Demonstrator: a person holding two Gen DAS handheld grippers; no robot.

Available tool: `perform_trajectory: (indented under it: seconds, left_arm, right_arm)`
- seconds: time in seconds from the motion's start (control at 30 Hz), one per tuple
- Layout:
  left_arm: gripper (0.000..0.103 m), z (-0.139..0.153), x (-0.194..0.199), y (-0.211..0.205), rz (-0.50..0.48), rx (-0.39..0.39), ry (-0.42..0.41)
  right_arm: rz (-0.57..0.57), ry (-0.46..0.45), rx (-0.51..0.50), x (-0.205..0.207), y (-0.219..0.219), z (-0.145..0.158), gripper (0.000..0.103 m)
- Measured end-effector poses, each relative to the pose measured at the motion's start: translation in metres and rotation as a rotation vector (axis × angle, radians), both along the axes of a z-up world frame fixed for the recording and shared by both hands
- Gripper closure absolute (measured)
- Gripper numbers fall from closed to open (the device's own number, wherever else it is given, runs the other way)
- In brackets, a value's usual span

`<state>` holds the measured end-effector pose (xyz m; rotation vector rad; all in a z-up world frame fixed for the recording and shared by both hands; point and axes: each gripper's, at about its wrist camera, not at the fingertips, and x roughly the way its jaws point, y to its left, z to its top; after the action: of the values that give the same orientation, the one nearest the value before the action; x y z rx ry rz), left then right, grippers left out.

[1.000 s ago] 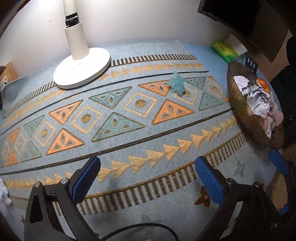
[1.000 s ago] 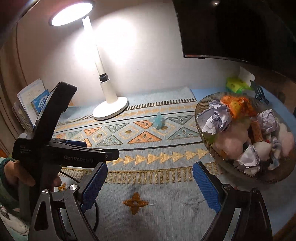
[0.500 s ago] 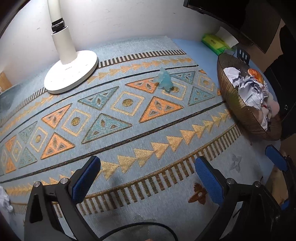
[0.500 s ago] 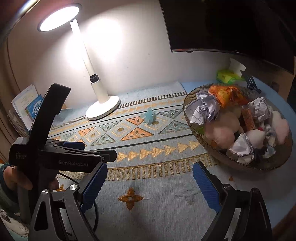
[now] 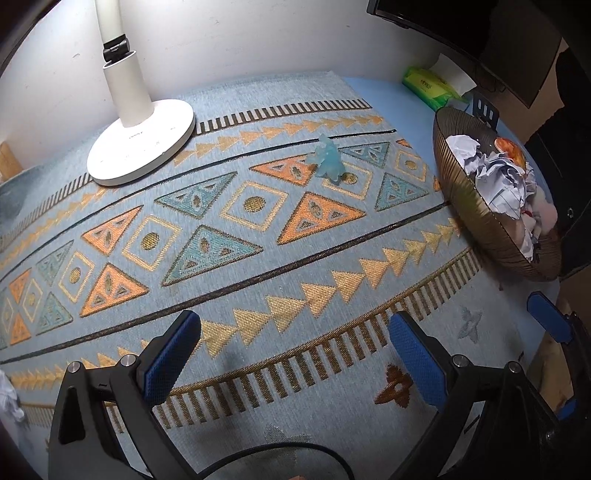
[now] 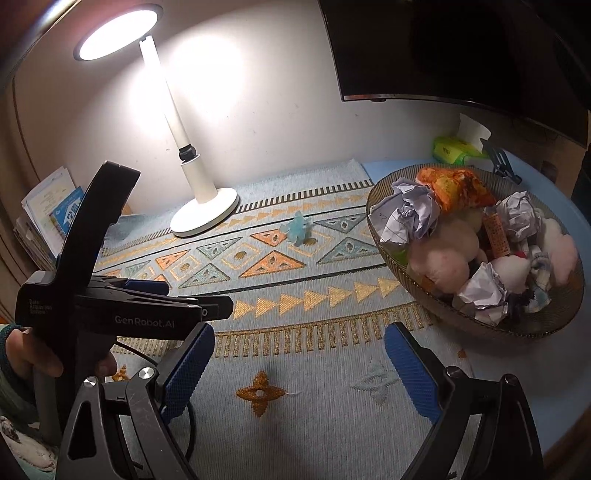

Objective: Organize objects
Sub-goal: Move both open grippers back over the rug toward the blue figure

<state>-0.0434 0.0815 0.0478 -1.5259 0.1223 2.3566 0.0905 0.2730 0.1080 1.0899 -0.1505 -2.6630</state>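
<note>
A small translucent blue toy figure stands on the patterned mat, far ahead of my left gripper; it also shows in the right wrist view. A dark ribbed bowl at the right holds crumpled paper, plush toys and an orange packet; it shows in the left wrist view too. My left gripper is open and empty above the mat's near border. My right gripper is open and empty, to the left of the bowl's near side. The left gripper's body shows at the left in the right wrist view.
A white desk lamp stands at the back left, base on the mat, head lit. A green tissue pack and a dark clip lie behind the bowl. A monitor hangs above. Papers lean at the far left.
Both grippers have shifted a little, so the toy and bowl have drifted in the views. Both stay open and empty. Nothing on the mat has moved.
</note>
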Motion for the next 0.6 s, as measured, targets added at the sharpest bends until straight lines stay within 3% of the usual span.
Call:
perform_trajectory:
  seconds: [0.2,0.33,0.43,0.6]
  left_arm:
    - [0.001,0.000,-0.001,-0.004,0.016,0.004,0.003]
    - [0.001,0.015,-0.014,-0.030,0.118,0.036,0.091]
    - [0.001,0.024,-0.036,-0.053,0.196,0.019,0.156]
    - [0.001,0.015,-0.088,-0.072,0.244,0.027,0.184]
  right_arm:
    - [0.006,-0.004,-0.009,-0.002,-0.004,-0.002,0.010]
    - [0.012,0.014,-0.020,-0.021,-0.022,-0.001,0.010]
    - [0.018,0.061,0.026,-0.051,-0.048,-0.003,0.010]
    - [-0.088,-0.035,0.066,-0.135,-0.072,-0.033,0.010]
